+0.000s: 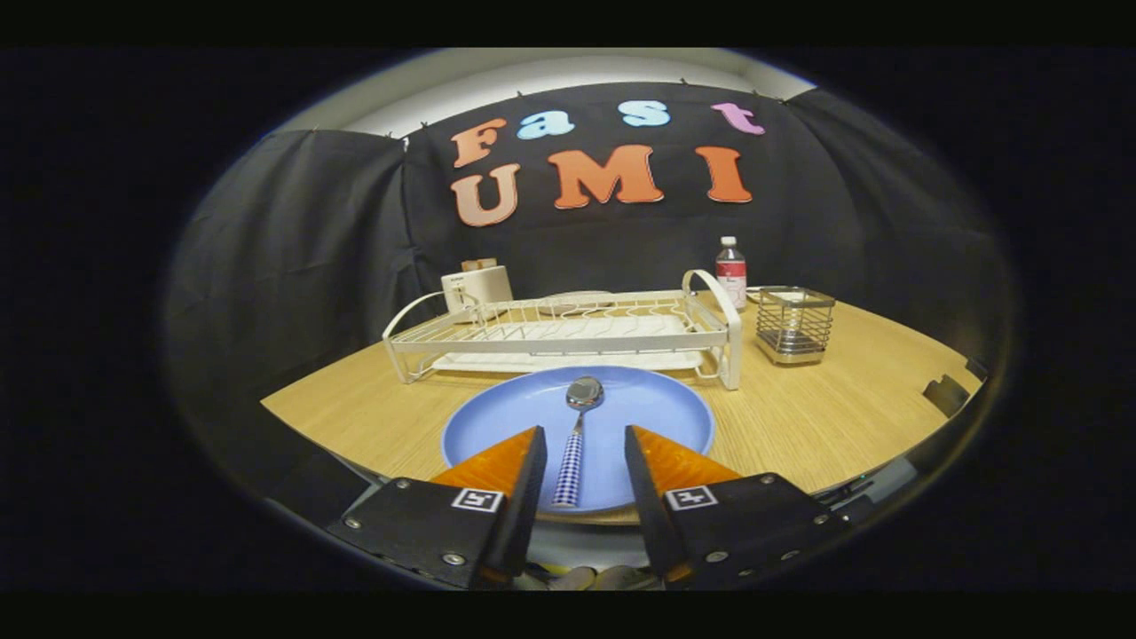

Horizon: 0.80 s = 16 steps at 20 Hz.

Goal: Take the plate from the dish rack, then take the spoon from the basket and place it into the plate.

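Note:
A blue plate (661, 417) lies flat on the wooden table (825, 417), just in front of the white wire dish rack (568, 333). A spoon (575, 435) with a metal bowl and a checkered handle rests in the plate, bowl pointing toward the rack. Its handle runs back into the gap between my fingers. My gripper (583, 439) is open above the near rim of the plate, and neither finger touches the handle. The wire basket (794, 324) stands to the right of the rack, with nothing visible in it.
A white toaster (477, 288) sits behind the rack's left end. A small bottle (731, 271) with a white cap stands behind the rack's right end, near the basket. The table's near edge runs just under my fingers.

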Motion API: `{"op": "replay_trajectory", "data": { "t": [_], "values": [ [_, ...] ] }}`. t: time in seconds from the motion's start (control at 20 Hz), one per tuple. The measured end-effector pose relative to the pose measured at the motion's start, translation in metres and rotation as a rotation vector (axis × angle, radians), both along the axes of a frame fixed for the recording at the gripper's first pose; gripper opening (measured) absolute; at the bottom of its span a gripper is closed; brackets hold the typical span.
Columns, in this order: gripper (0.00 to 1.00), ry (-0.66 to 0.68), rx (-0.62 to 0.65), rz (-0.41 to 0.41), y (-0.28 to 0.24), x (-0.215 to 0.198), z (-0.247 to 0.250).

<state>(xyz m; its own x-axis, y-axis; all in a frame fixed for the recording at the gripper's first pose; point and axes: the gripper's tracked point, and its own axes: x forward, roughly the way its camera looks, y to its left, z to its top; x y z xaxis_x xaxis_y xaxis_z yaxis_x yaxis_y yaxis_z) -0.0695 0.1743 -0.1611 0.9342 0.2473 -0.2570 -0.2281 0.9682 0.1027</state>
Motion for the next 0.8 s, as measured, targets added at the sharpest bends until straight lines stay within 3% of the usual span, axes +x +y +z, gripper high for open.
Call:
{"op": "replay_trajectory", "data": {
  "t": [0.3, 0.8],
  "values": [
    [0.95, -0.033, 0.001, -0.068, -0.034, 0.007, 0.025],
    [0.98, -0.144, -0.057, -0.245, -0.14, 0.028, 0.084]
  ]
}}
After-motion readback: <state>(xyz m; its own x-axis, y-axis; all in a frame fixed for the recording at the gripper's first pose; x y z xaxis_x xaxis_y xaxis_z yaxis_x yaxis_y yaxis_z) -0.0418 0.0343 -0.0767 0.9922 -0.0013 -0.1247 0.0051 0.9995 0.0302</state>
